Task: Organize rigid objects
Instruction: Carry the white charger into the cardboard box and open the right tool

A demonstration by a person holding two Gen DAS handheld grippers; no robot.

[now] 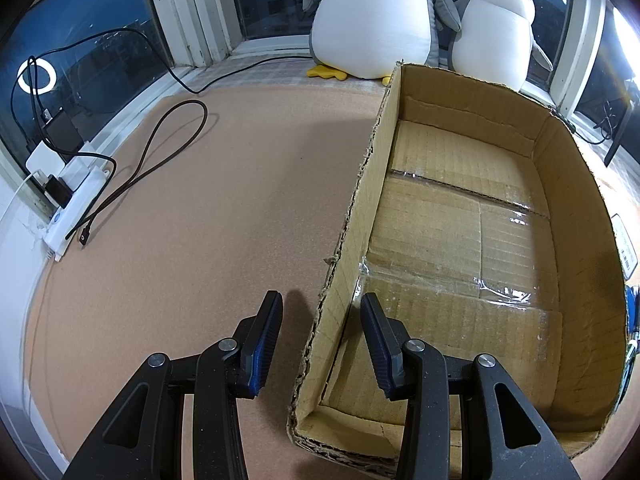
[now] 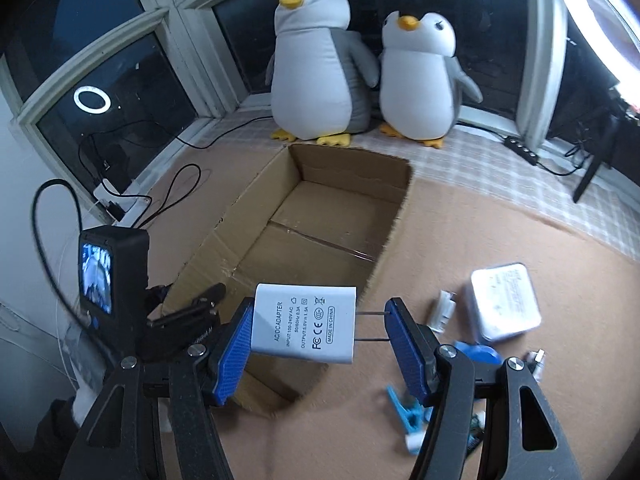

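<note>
An open cardboard box (image 1: 576,184) (image 2: 394,216) stands on the tan mat, and nothing shows inside it. My right gripper (image 2: 320,334) is shut on a white AC/DC adapter (image 2: 306,322), clamped lengthwise between its body and its two prongs, above the box's near end. My left gripper (image 1: 322,344) is open and empty, its fingers straddling the box's left wall near the front corner. In the right wrist view the left gripper's body and small screen (image 2: 96,278) show at the left of the box.
On the mat right of the box lie a white square charger (image 2: 505,302), a small white plug (image 2: 443,312), blue clips (image 2: 408,414) and other small parts. Two plush penguins (image 2: 316,68) sit at the window behind. A power strip with cables (image 1: 76,196) lies at the left.
</note>
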